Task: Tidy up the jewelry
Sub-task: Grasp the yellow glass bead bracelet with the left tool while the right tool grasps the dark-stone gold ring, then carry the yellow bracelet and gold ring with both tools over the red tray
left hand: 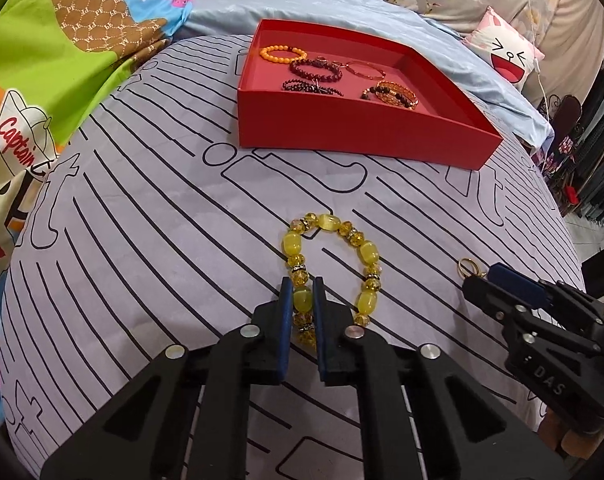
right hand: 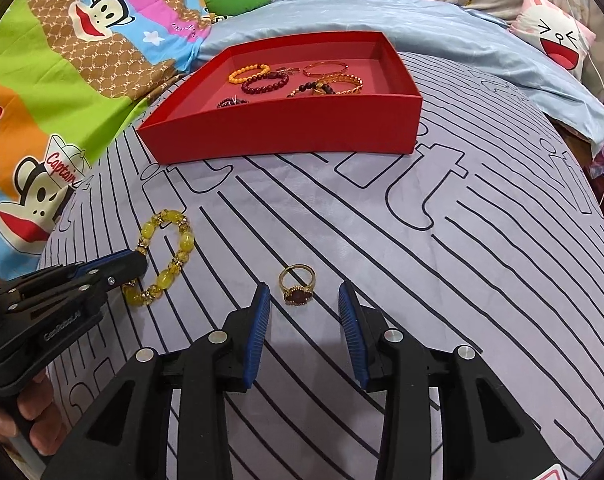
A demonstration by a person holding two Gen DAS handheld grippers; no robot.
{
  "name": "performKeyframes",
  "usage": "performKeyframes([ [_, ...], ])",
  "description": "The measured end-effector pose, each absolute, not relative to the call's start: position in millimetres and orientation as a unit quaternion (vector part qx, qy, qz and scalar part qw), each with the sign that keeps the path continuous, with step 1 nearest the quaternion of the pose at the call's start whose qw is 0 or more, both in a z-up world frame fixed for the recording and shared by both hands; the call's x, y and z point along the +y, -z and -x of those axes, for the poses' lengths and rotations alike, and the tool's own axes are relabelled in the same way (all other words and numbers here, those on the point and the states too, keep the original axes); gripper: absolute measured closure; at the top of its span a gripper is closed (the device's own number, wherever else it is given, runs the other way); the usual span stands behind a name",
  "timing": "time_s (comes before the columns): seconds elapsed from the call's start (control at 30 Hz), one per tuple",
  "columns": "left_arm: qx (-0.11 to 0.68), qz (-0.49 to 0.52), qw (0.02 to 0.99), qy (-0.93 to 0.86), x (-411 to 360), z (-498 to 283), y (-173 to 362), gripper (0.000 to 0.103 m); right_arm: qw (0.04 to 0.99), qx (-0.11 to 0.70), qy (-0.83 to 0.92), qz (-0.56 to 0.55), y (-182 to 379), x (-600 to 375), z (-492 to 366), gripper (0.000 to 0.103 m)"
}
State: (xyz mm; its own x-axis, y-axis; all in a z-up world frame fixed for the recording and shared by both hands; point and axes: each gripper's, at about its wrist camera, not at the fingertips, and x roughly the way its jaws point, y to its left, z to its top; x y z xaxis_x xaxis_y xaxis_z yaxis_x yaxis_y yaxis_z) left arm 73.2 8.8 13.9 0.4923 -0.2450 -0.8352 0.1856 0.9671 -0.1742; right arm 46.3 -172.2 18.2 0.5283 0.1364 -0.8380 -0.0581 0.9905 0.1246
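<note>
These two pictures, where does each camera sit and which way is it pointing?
Left wrist view: on the left tool, looking forward and down along its fingers, which pinch the yellow bracelet; the right tool shows at the edge.
Right wrist view: on the right tool, looking down at the ring between its open fingers; the left tool and a hand show at left.
Shared: both see the bracelet, ring, red box and striped cloth.
</note>
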Motion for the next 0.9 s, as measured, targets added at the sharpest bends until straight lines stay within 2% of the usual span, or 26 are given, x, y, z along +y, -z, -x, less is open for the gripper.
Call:
performKeyframes([
  [0.1, 0.488, 0.029, 0.864, 0.123, 7.7, -71.8, -13.8, 0.093, 0.874, 0.48, -0.057, -0.038, -17.8, -171.0, -46.6, 0.071],
  [0.23, 0.488, 0.028, 0.864, 0.122, 7.6, -71.2, -13.6, 0.093, 0.874, 0.481, -0.059, -0.041, -16.8, -172.3, -46.2, 0.087],
  [0.27, 0.488, 0.028, 0.864, 0.122, 7.5, -71.0, -13.5, 0.093, 0.873, 0.482, -0.059, -0.042, -16.6, -173.1, -46.4, 0.089],
  [0.63, 0.492, 0.051, 0.858, 0.136, 11.4, -68.5, -21.1, 0.093, 0.877, 0.473, -0.066, -0.059, -28.1, -176.9, -40.1, 0.089],
  [0.9, 0.476, 0.054, 0.864, 0.153, 6.4, -65.2, -48.3, 0.093, 0.882, 0.46, -0.076, -0.069, -47.9, -178.6, -40.3, 0.089],
])
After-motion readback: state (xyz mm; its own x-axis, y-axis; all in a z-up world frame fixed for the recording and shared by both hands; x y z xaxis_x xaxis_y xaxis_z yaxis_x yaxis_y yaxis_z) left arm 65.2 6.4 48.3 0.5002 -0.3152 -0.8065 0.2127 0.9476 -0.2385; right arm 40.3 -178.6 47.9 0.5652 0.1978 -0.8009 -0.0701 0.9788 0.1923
